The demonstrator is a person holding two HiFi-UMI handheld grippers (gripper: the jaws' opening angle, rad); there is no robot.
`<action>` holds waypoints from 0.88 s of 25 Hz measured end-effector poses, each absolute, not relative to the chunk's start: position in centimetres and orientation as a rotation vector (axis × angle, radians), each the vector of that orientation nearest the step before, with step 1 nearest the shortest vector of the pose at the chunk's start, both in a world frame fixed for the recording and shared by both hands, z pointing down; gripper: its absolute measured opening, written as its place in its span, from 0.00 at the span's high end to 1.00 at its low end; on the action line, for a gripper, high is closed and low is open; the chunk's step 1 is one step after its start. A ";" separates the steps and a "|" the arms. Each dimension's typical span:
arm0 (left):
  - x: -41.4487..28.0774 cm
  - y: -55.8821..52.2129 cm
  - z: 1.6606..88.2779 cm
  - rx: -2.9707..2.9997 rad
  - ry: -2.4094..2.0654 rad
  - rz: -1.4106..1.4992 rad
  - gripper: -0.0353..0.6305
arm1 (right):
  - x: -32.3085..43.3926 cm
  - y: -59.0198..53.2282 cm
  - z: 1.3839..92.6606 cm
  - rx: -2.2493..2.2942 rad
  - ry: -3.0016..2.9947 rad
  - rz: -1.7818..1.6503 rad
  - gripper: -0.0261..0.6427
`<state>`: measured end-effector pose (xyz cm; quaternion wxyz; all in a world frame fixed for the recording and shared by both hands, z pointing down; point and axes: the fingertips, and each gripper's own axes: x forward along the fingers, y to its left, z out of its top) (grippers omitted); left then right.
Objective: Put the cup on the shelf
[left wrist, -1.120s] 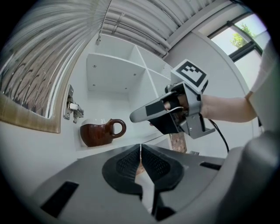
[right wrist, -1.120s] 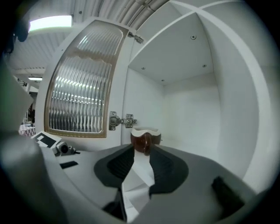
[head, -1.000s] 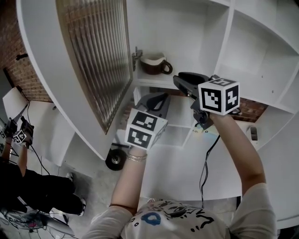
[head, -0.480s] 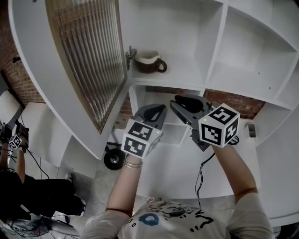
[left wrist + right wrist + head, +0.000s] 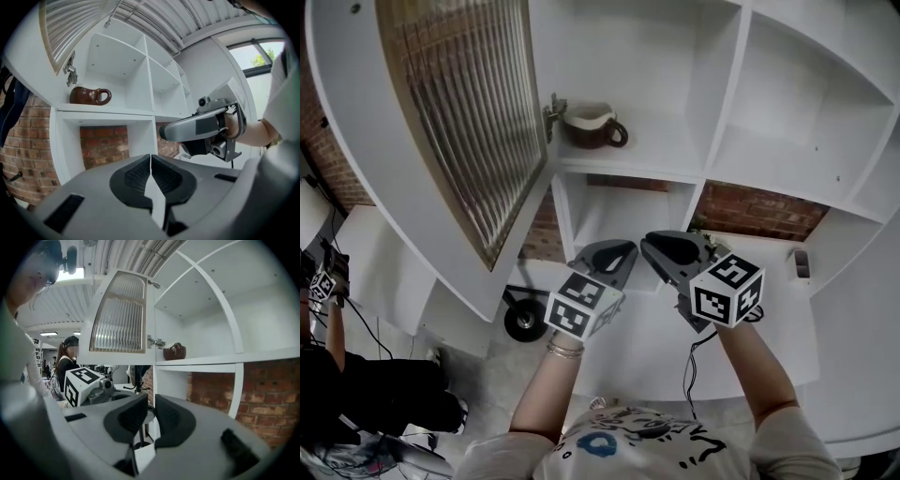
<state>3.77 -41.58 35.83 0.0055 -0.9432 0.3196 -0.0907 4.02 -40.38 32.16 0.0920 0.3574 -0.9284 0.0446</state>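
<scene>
Left gripper [image 5: 614, 251] has its jaws pressed together on nothing, their tips meeting in a thin line in the left gripper view. It is held low in front of the shelf unit [image 5: 656, 159], well below the cup [image 5: 589, 127].

The brown cup stands upright in the upper left compartment, near the front edge, with its handle pointing right. It is just right of the metal hinge [image 5: 551, 111] of the open ribbed-glass door [image 5: 459, 122]. The compartments to its right look bare, and the open one below shows a brick wall [image 5: 750, 208] behind.

Both forearms reach forward and up from the person's chest, with the marker cubes facing the head camera.

Right gripper [image 5: 664, 246] is level with the left one and just beside it. Its jaws stand a narrow gap apart with nothing between them, clear of the cup.

A black round base [image 5: 525, 321] sits on the floor below the door. A cable [image 5: 689, 370] hangs beneath the right gripper. At the far left edge another person [image 5: 323, 328] stands.
</scene>
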 end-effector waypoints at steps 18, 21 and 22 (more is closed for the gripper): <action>5.0 -37.1 41.9 -3.088 0.958 -0.385 0.92 | 4.9 -35.9 38.8 1.041 -2.751 0.232 0.89; 5.1 -36.2 42.7 -3.105 0.959 -0.396 0.92 | 5.0 -35.0 40.0 1.038 -2.741 0.256 0.89; 5.0 -35.9 43.0 -3.109 0.958 -0.399 0.92 | 5.0 -34.7 40.4 1.036 -2.739 0.265 0.89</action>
